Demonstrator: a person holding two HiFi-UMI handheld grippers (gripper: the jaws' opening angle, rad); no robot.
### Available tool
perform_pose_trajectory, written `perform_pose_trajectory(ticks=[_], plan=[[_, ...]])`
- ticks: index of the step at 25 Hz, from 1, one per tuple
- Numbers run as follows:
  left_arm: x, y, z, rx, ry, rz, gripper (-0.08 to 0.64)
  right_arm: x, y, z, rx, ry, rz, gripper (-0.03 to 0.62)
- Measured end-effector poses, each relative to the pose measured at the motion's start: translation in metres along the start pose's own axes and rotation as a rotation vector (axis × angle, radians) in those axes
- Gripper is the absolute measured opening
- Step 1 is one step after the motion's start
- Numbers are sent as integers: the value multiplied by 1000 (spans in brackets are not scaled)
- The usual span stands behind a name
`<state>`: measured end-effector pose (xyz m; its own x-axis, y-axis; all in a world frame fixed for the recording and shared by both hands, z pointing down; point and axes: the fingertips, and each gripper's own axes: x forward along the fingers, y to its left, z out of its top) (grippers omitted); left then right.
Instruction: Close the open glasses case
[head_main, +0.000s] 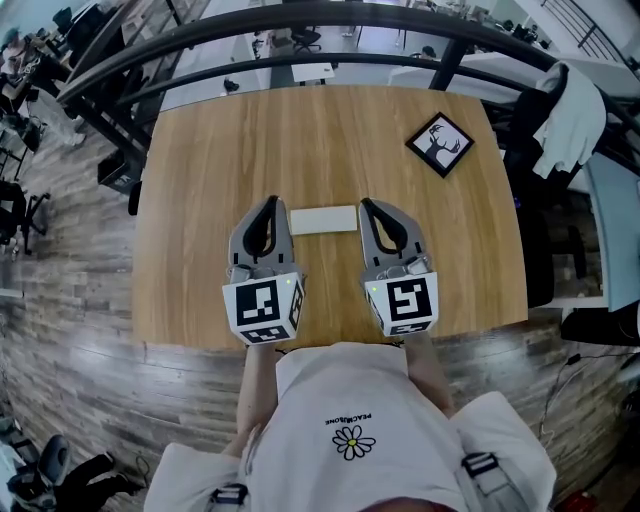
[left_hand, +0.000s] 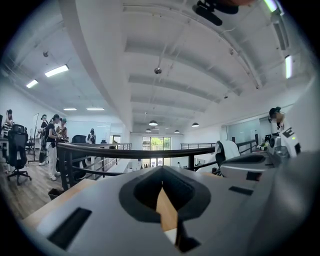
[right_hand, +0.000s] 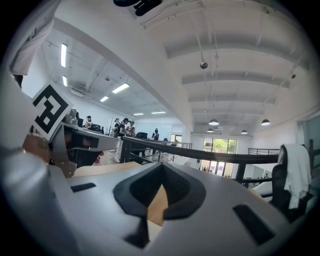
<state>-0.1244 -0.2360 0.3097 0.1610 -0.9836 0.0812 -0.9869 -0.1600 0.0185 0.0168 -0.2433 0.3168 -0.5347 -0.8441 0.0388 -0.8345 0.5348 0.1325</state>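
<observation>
Head view: a flat, white, rectangular glasses case with a smooth matte surface is seen lying on a wooden table of pale, straight grain. The case is placed between the tips of the two grippers, just beside each and touched by neither as far as can be told. The left gripper and right gripper (grey moulded shells, black inner lining) are each recorded with jaws closed together, nothing between them.
</observation>
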Motion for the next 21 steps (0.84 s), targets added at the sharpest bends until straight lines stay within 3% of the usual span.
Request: perform_pose_trajectory(ticks=[9,21], plan=[[-5,1,8,11,-27,2,17,1,3,-10,-39,53,-27,6],[-5,1,6,22,-27,9,17,7,17,-8,-63,52,9,6]])
